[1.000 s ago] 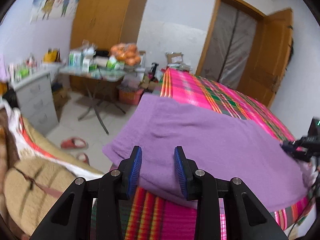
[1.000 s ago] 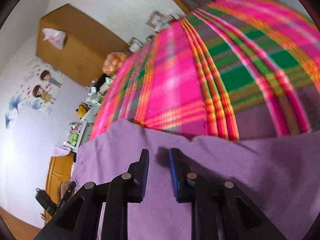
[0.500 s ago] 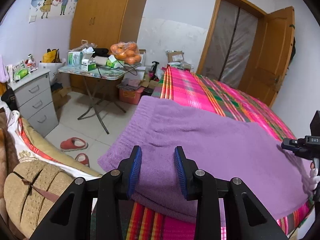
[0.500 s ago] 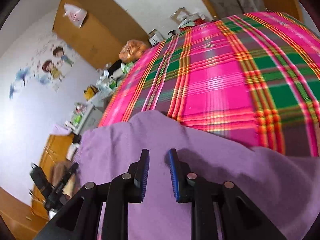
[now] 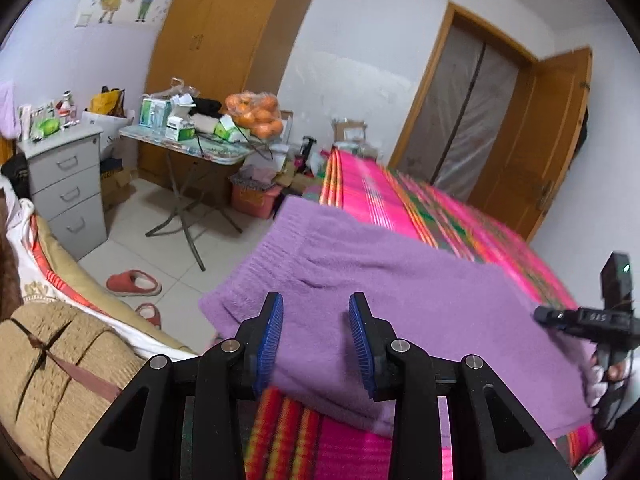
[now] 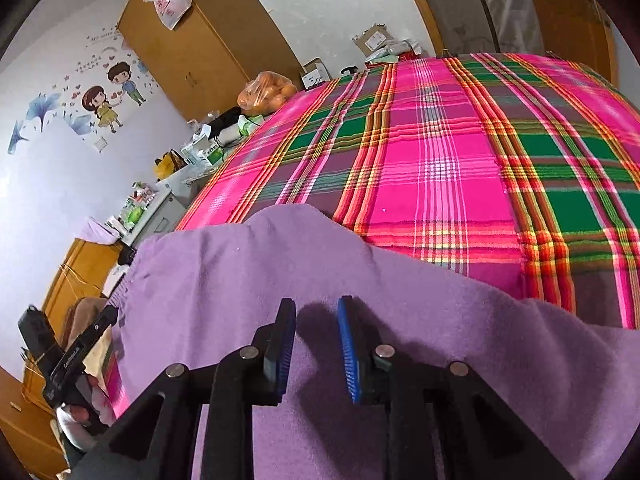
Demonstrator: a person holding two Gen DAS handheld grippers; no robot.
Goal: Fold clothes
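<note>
A purple garment is lying spread across the near part of a bed covered with a pink, green and orange plaid sheet; its ribbed hem is reaching the bed's edge on the side facing the tiled floor. The left hand-held gripper is hovering over the near edge of the garment with its blue pads standing partly apart, nothing being pinched between them; the cloth is merely showing in the gap below. The right hand-held gripper is pointing down over the garment's other end, casting a shadow on the fabric; its jaws are standing a narrow way apart and are gripping nothing, the cloth lying flat beneath them. In the right wrist view the left tool is showing at the far left, gripped by a hand. Beyond the bed a folding counter is carrying boxes and a bag of oranges; a grey drawer unit is standing beside it, and red slippers are lying on the floor.
</note>
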